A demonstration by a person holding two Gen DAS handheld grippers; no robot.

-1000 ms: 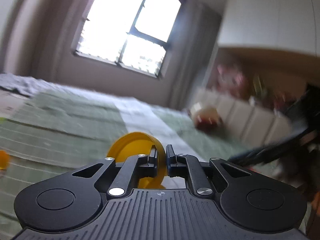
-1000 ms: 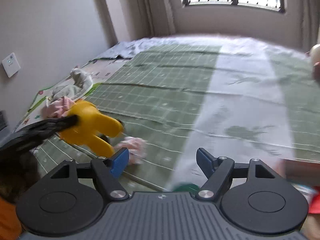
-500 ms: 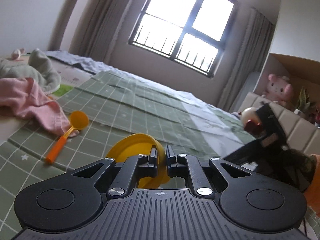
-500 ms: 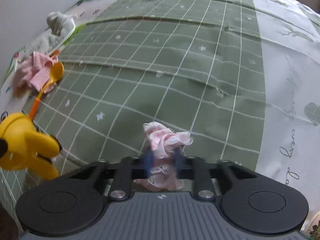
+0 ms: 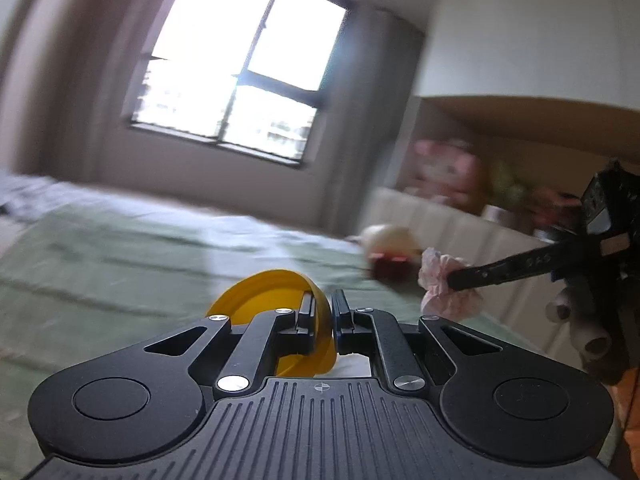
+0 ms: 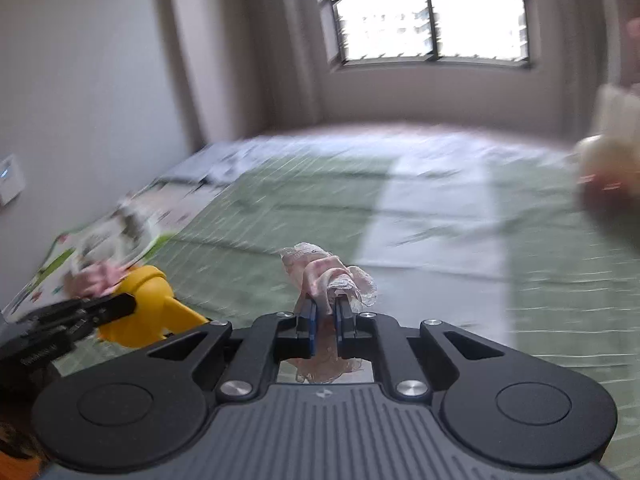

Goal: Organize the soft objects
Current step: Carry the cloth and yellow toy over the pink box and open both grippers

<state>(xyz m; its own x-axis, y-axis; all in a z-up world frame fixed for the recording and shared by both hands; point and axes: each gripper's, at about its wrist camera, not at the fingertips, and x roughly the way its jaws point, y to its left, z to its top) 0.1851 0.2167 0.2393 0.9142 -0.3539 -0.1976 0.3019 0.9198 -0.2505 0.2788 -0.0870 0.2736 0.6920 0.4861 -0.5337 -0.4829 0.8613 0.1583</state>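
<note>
left wrist view: my left gripper (image 5: 323, 312) has its jaws drawn nearly together on the rim of a yellow bowl-shaped toy (image 5: 276, 300), which juts forward and left of the fingertips, lifted above the green checked bed cover (image 5: 100, 264). to the right in the same view, my right gripper (image 5: 454, 280) enters as a dark bar with a crumpled pink lace cloth (image 5: 444, 288) bunched around its tip, well apart from the yellow toy. right wrist view: my right gripper (image 6: 325, 312) is closed tightly on the pink lace cloth (image 6: 332, 276); the cloth is pinched between the blue pads (image 6: 308, 320), with a frilled tuft standing above the fingertips and more fabric hanging below them. the cloth is clear of the bed cover (image 6: 440, 240). at lower left, my left gripper (image 6: 120, 306) holds the yellow toy (image 6: 152, 304), near but not touching the cloth. background is motion-blurred; a window (image 6: 432, 12) is on the far wall.
</note>
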